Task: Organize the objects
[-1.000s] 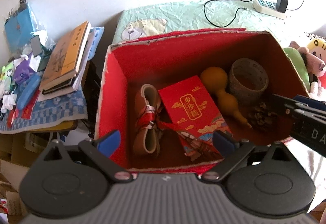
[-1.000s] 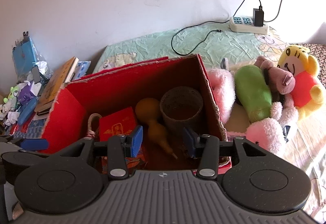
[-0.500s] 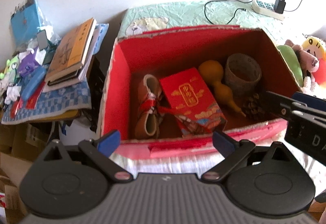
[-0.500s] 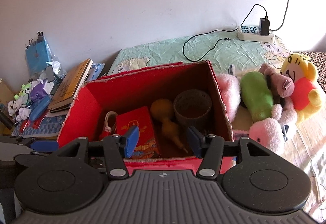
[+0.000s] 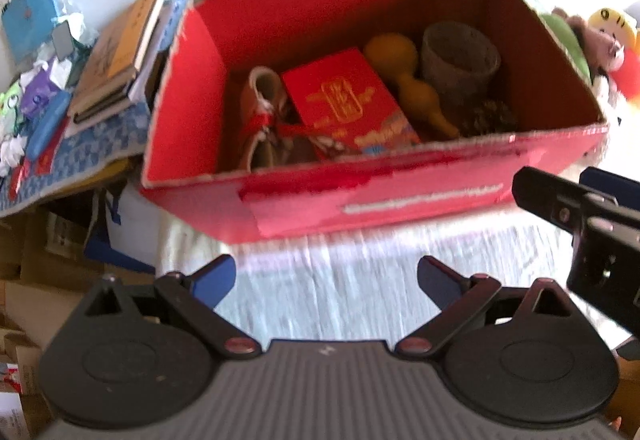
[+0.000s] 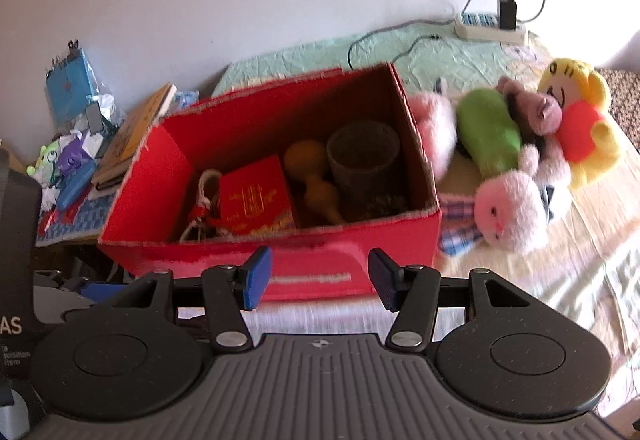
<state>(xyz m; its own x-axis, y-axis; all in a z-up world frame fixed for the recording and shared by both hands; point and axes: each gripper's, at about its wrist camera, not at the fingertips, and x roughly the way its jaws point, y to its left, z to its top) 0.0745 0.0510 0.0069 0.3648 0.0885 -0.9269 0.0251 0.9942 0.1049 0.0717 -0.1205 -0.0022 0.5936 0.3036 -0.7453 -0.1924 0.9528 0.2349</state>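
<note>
Tongs both spread and empty: left gripper point(image 5: 326, 282) and right gripper point(image 6: 320, 278) hover near the red box point(image 6: 312, 272), at twelve o'clock, holding red packet point(image 5: 344, 99), gourd point(image 5: 412, 87), cup point(image 5: 460, 59), shoe point(image 5: 260, 111)

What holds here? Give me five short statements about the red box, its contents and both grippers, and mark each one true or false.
1. The left gripper grips the gourd. False: it is open and empty, in front of the red box.
2. The red packet lies inside the box. True.
3. The plush toys sit inside the box. False: they lie on the bed beside it.
4. The right gripper is open. True.
5. The woven cup lies tipped over. False: it stands upright.
</note>
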